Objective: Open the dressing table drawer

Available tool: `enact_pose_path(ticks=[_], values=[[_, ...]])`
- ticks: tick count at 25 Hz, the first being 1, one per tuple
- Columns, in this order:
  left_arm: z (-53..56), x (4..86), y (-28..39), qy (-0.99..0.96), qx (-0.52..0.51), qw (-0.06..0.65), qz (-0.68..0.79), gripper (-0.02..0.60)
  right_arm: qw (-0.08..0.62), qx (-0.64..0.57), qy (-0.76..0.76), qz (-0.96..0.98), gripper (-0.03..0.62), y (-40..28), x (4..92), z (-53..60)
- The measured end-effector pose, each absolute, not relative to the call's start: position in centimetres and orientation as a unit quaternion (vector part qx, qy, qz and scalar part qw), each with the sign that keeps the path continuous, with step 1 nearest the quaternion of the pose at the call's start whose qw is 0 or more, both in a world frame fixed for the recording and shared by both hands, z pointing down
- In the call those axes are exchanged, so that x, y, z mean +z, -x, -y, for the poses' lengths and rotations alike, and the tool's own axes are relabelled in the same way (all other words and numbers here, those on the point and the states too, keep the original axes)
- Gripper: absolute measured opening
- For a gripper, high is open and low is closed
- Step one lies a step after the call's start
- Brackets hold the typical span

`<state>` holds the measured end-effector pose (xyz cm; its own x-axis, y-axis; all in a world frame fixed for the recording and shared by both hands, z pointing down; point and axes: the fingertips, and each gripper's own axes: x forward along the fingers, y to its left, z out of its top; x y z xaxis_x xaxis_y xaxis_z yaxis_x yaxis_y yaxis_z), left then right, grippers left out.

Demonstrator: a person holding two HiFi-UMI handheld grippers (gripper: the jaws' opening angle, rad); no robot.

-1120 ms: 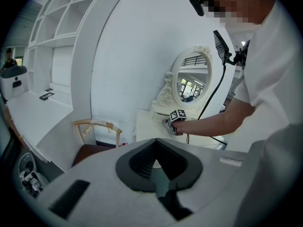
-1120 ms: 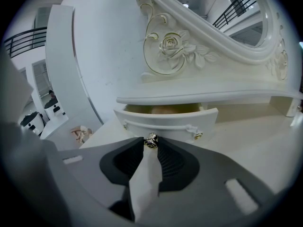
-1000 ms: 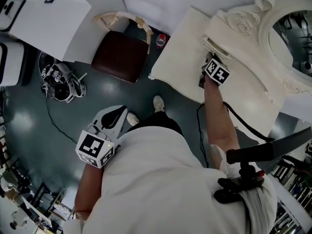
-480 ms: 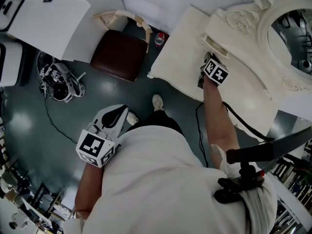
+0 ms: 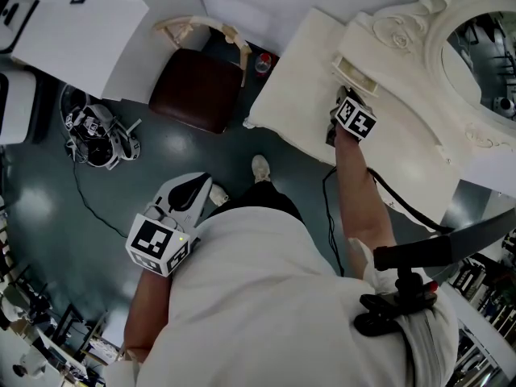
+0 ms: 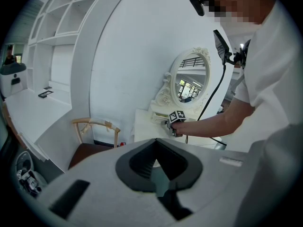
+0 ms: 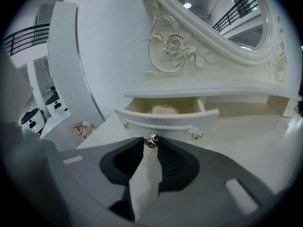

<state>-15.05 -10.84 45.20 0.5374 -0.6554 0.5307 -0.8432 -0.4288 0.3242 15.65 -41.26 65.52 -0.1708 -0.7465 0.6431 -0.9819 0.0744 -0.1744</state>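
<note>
The cream dressing table (image 5: 298,95) carries a small drawer (image 7: 165,121) under the carved mirror frame, and the drawer stands partly pulled out (image 5: 355,75). Inside it lies a pale rounded thing (image 7: 163,110). My right gripper (image 7: 151,143) is shut on the drawer's small gold knob (image 7: 151,140), which sits right at the fingertips. In the head view that gripper (image 5: 348,97) reaches across the tabletop to the drawer front. My left gripper (image 5: 193,190) hangs low beside the person's body, far from the table. Its jaws (image 6: 156,141) meet with nothing between them.
A chair with a brown seat (image 5: 197,87) stands left of the table, with a red-capped bottle (image 5: 264,63) on the floor beside it. A headset and cables (image 5: 97,131) lie on the dark floor. A white desk (image 5: 72,31) is at upper left, and the oval mirror (image 5: 484,63) at upper right.
</note>
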Motion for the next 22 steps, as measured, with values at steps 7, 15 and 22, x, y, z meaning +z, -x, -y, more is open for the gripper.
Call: enact_pose_path(ticks=[7,15,22], values=[[10.5,45.2,15.2,-0.829,0.162,0.287,0.452,0.002,0.202,0.296,-0.611,0.706,0.094,-15.5,65.5,40.8],[9.9,45.2,15.2,-0.831,0.163,0.284,0.450,0.002,0.203,0.292,-0.610,0.708,0.094,-15.3,65.5,40.1],[9.9,45.1,15.0,-0.832,0.164,0.283,0.447,0.002,0.204,0.292,-0.608,0.710,0.094,-15.2,65.4,40.0]])
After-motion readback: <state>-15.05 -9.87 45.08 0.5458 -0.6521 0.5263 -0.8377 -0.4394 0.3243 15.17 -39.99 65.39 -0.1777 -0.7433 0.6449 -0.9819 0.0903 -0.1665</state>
